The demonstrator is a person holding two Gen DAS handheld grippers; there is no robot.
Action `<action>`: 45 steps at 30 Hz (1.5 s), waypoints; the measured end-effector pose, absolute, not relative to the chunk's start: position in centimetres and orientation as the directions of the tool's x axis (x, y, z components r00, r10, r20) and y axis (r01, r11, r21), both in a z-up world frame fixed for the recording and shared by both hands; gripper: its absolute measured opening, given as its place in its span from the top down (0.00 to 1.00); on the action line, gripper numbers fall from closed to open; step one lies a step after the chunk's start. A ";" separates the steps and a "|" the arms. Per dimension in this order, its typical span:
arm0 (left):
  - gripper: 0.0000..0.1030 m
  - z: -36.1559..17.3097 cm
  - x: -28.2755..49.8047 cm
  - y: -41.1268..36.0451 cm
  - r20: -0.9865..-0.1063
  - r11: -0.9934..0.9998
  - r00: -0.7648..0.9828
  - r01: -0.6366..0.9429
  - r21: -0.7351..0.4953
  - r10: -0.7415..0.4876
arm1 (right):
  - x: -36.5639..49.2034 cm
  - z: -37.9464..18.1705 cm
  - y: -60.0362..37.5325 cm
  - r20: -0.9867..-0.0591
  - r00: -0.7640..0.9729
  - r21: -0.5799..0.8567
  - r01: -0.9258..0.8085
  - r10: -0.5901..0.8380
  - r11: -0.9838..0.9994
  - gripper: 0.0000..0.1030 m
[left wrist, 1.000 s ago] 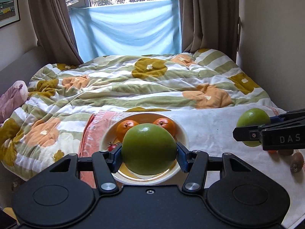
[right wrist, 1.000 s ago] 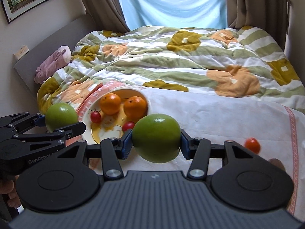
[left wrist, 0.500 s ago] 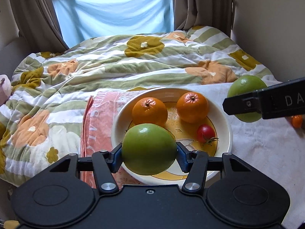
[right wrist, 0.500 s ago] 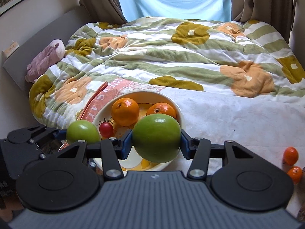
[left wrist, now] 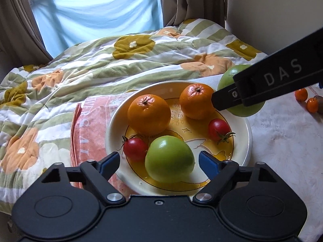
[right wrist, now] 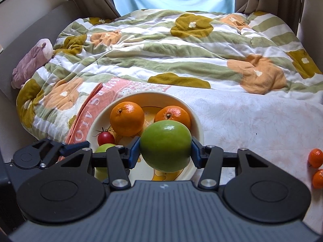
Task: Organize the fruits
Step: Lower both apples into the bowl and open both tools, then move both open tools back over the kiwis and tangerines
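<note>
A cream plate [left wrist: 247, 139] with a yellow centre lies on the bed. It holds two oranges [left wrist: 149, 114], two red cherry tomatoes [left wrist: 135, 148] and a green apple [left wrist: 169, 159]. My left gripper [left wrist: 159, 162] is open, its blue pads on either side of that apple, which rests on the plate. My right gripper [right wrist: 165, 151] is shut on a second green apple [right wrist: 165, 145] and holds it above the plate's right side [right wrist: 198, 133]. The same held apple shows behind the right gripper's finger in the left wrist view [left wrist: 242, 109].
The plate sits on a pink printed cloth [left wrist: 90, 121] and a white fuzzy cloth [right wrist: 252, 121] over a flowered quilt [right wrist: 181, 50]. Two small orange fruits [right wrist: 316, 158] lie on the white cloth at the right. A pink plush [right wrist: 32, 62] lies at the far left.
My left gripper lowered to the plate and opened, leaving its green apple on the plate. My right gripper moved left with its apple, over the plate's right side.
</note>
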State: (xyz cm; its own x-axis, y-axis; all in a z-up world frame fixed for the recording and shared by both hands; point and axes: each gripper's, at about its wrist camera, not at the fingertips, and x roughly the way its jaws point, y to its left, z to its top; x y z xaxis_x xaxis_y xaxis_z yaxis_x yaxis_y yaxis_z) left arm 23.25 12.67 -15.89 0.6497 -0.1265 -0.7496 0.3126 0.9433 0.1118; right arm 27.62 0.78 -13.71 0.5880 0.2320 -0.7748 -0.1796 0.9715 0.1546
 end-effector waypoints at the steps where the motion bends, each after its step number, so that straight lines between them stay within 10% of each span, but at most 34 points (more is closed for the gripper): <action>1: 0.11 -15.7 23.3 12.7 -0.750 0.941 0.649 0.318 0.115 -0.128 | 27.6 -13.7 0.8 -0.774 0.589 0.155 -0.180 0.232 0.971 0.36; 28: 0.08 -14.4 20.5 12.9 -0.751 0.967 0.660 0.207 0.149 -0.026 | 27.0 -16.3 1.0 -0.784 0.543 0.171 -0.278 0.302 0.945 0.35; 35: 0.08 -14.6 20.3 12.7 -0.755 0.969 0.656 0.200 0.147 -0.021 | 26.6 -16.1 1.8 -0.773 0.551 0.149 -0.325 0.315 0.934 0.00; 45: 0.08 -14.1 19.7 12.7 -0.749 0.969 0.662 0.202 0.140 -0.030 | 25.7 -15.1 1.2 -0.747 0.598 0.131 -0.296 0.291 0.946 0.00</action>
